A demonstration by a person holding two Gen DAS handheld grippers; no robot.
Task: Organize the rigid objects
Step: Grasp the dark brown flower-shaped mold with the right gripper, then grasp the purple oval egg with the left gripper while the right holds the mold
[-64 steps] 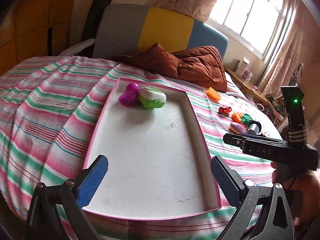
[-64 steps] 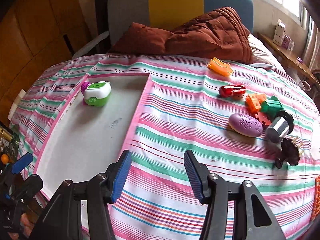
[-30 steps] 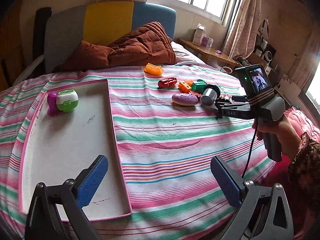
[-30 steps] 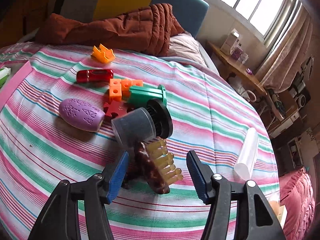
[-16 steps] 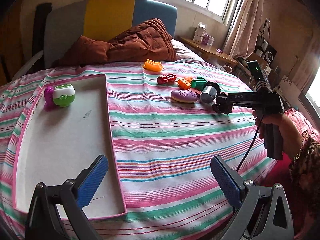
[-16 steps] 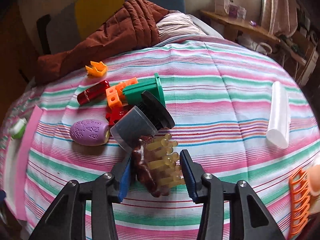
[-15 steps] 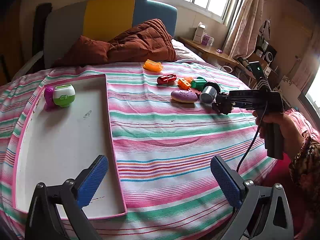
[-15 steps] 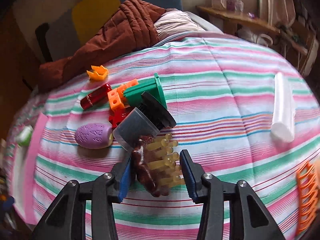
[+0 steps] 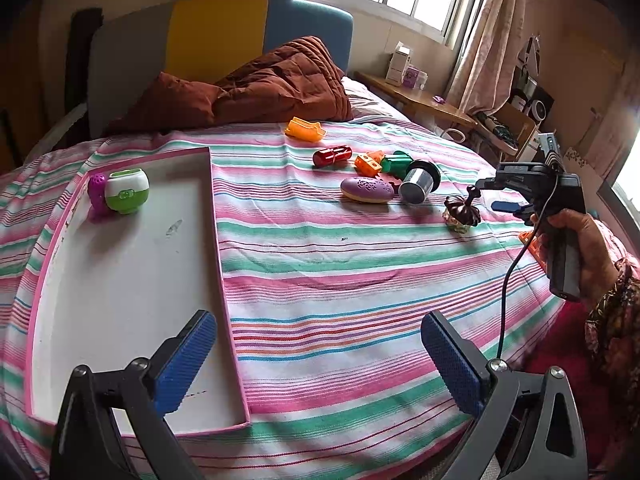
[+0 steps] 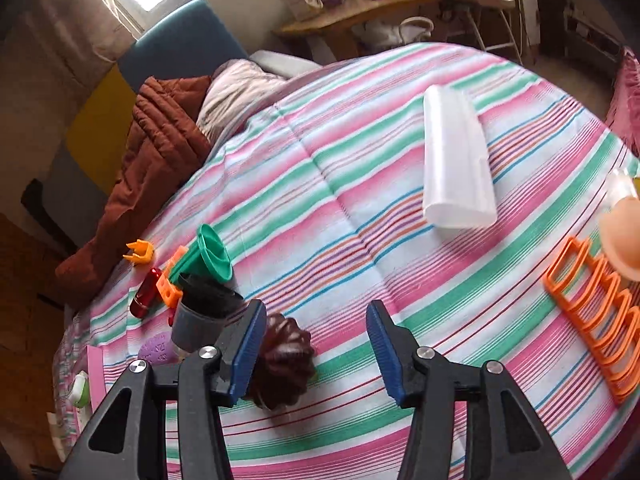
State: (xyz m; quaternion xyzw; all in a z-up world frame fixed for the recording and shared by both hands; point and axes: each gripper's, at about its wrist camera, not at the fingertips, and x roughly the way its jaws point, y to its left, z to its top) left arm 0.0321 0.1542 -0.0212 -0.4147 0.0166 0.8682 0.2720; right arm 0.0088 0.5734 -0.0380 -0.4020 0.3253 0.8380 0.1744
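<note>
A pink-rimmed white tray (image 9: pixel 120 272) lies on the striped bed at the left, holding a green-white round toy (image 9: pixel 128 191) and a purple toy (image 9: pixel 96 189) in its far corner. Loose toys lie to the right: an orange clip (image 9: pixel 304 129), red car (image 9: pixel 332 156), purple oval (image 9: pixel 367 189), grey cup (image 9: pixel 418 186), green funnel (image 10: pixel 210 256). A brown hair claw (image 10: pixel 284 360) lies on the bed against my right gripper's left finger. My right gripper (image 10: pixel 316 348) is open and empty. My left gripper (image 9: pixel 316 354) is open and empty over the tray's near right corner.
A white tube (image 10: pixel 456 152), an orange rack (image 10: pixel 596 308) and a peach object (image 10: pixel 624 236) lie at the bed's right side. A brown quilt (image 9: pixel 256 88) lies by the headboard. A wooden side table (image 9: pixel 420 104) stands past the bed.
My right gripper has opened and let go of the brown hair claw, which now lies beside its left finger. The right gripper's view has swung to the right. The left gripper has barely moved.
</note>
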